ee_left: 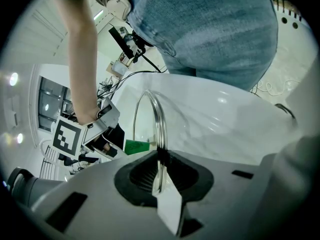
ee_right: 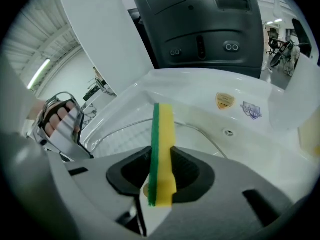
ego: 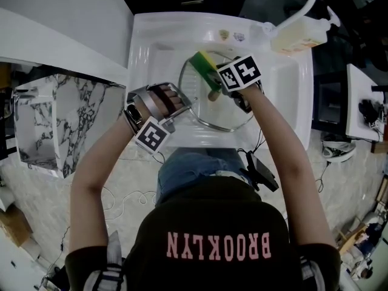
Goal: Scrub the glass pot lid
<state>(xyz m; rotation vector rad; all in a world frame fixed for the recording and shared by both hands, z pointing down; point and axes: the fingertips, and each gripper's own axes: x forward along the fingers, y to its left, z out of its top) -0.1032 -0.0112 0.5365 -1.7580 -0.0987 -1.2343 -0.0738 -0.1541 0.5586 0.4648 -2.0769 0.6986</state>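
Glass pot lid (ego: 203,109): clear, metal-rimmed, round, in the sink (ego: 285,83).
Rim clamped at 9 o'clock by left gripper (ego: 180,105); green-and-yellow sponge (ego: 205,65) over its 11 o'clock edge.

Clear smooth glass pot lid (ego: 209,113), shiny metal rim. sponge (ee_right: 162,144): soft yellow foam, rough green scouring layer. White glossy smooth sink (ego: 145,38). left gripper (ee_left: 160,181) and right gripper (ee_right: 160,184): matt grey plastic, black ribbed pads (ee_right: 131,173). Translucent plastic soap bottle (ego: 297,38) at the sink's back right corner. Polished marble-patterned counter (ego: 66,120).
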